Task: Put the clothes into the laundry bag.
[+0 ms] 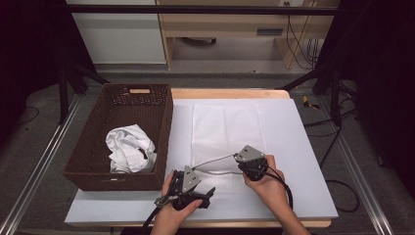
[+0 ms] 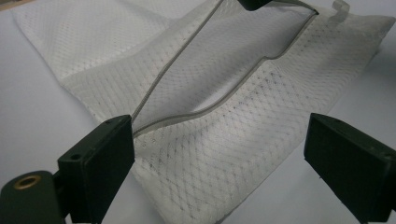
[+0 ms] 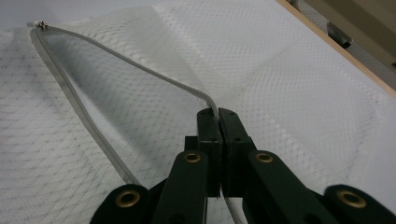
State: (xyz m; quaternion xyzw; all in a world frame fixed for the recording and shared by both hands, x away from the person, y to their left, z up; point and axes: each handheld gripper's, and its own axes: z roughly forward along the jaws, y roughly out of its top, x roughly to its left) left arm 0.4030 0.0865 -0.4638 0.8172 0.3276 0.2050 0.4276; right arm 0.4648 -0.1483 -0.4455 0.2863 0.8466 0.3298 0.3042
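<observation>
The right gripper (image 3: 218,116) pinches the grey zipper edge (image 3: 140,70) of the flat white mesh bag (image 1: 227,129) and lifts it. The left gripper (image 2: 219,154) sits wide open, low by the bag's near corner. The bag lies on the big white table sheet (image 1: 303,161). Beside it stands a brown woven basket (image 1: 93,142) with a crumpled white cloth (image 1: 129,147) inside.

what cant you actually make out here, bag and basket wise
- Inside of the mesh bag: the left gripper view shows only mesh layers through the open zipper edge.
- White cloth in the basket: high view, too small to identify; the near wall hides the floor.
- Left gripper: hand covers its body.
</observation>
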